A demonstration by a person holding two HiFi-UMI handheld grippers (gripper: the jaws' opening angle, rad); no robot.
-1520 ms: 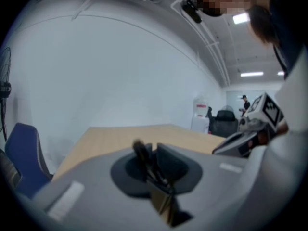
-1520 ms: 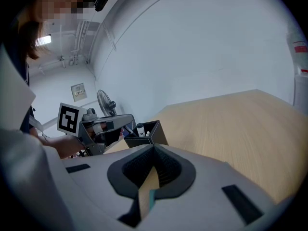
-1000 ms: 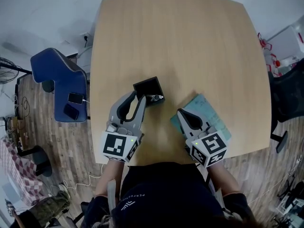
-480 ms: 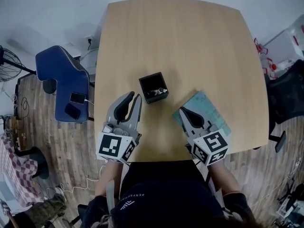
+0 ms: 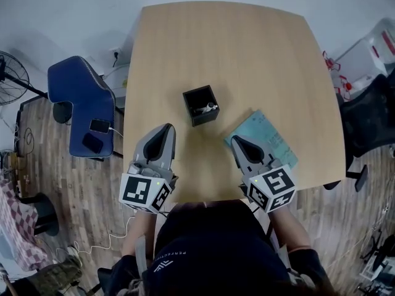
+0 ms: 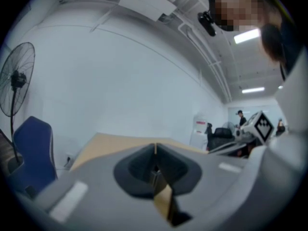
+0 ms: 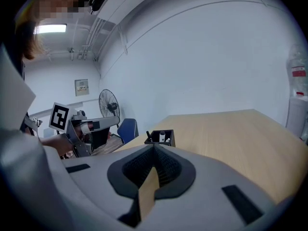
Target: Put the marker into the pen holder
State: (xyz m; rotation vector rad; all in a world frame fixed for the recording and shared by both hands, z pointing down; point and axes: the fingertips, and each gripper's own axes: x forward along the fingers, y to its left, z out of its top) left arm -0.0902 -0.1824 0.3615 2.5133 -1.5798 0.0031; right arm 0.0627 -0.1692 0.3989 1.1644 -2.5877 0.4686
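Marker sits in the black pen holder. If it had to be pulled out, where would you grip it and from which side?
Probably the marker's light top end, the only part showing above the pen holder's rim. Come down from above, jaws across the barrel: it stands roughly upright against one wall, and the walls block any sideways approach.

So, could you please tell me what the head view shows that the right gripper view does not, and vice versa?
Only the head view shows the teal pad by the right gripper and the phones on the blue chair. Only the right gripper view shows the wall sign and the ceiling light. Both show the table, the chair, the pen holder with the marker in it, and the left gripper.
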